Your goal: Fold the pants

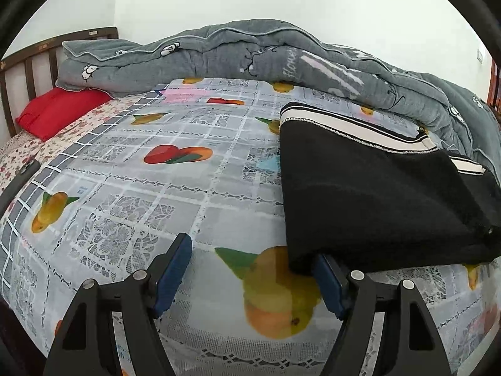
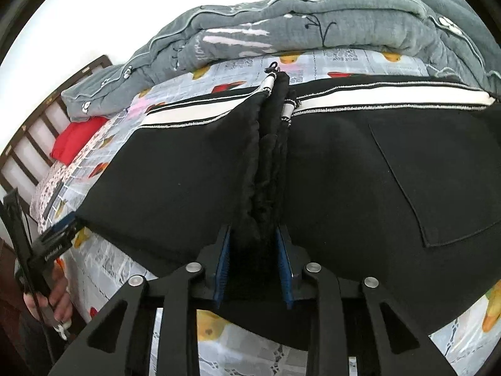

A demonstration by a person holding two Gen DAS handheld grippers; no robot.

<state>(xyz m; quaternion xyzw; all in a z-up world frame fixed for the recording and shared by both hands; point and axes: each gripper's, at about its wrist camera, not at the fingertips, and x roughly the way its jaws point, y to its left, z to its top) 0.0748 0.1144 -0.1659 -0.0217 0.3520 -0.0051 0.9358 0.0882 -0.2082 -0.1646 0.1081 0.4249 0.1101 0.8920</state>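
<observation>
Black pants (image 1: 375, 194) with a white-and-black striped side band lie folded on the bed, at the right in the left wrist view. My left gripper (image 1: 250, 269) is open and empty; its right finger sits at the pants' near-left corner, tucked under the edge. In the right wrist view the pants (image 2: 175, 169) fill the middle, with a back pocket (image 2: 438, 181) at right. My right gripper (image 2: 253, 244) is shut on a bunched fold of the black fabric at the near edge. The left gripper also shows in the right wrist view (image 2: 59, 232), at far left.
The bed has a fruit-and-lace patterned sheet (image 1: 156, 188). A rolled grey quilt (image 1: 250, 53) lies along the far side by the wall. A red pillow (image 1: 59, 109) rests by the dark wooden headboard (image 1: 18, 72) at left.
</observation>
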